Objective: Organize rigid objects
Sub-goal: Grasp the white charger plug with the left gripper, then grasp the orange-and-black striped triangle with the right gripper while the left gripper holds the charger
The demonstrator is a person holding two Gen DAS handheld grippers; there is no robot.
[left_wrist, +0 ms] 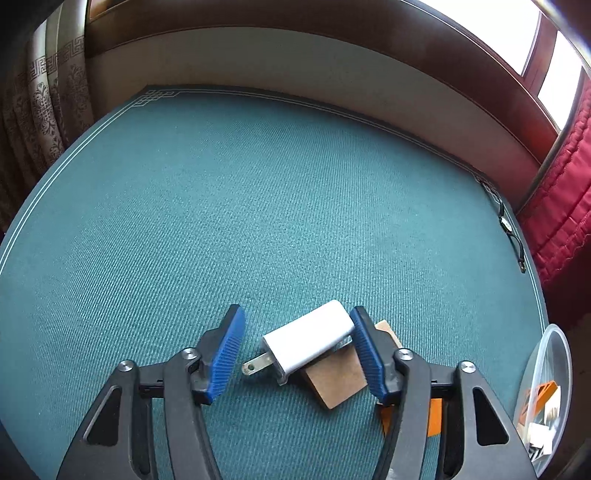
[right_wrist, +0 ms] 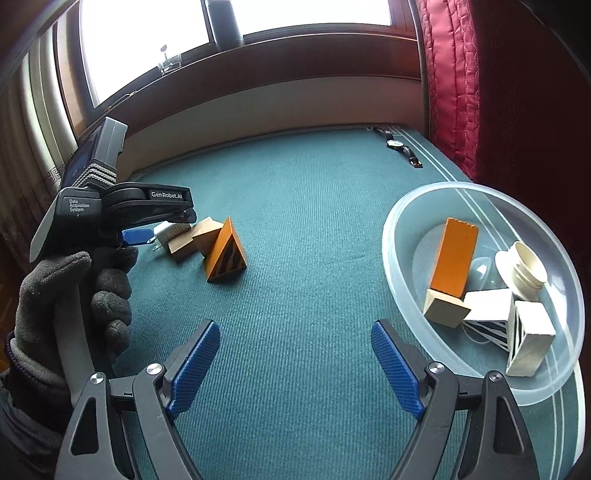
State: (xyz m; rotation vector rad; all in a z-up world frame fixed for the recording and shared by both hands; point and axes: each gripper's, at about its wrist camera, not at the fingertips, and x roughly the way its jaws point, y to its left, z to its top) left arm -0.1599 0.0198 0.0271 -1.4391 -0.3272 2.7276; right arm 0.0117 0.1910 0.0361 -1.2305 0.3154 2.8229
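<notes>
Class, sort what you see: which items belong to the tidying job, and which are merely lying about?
Job:
white charger
brown blocks
orange wedge
clear bowl of sorted pieces
left tongs
right tongs

Lying about:
wristwatch
dark flask on sill

Home room, patterned curtain [left_wrist: 44, 110], wooden windowsill [right_wrist: 295, 59], green table mat [left_wrist: 258, 203]

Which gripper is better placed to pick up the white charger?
Left. The left gripper has its open jaws around the white charger; the right gripper is open over bare mat beside the bowl.
</notes>
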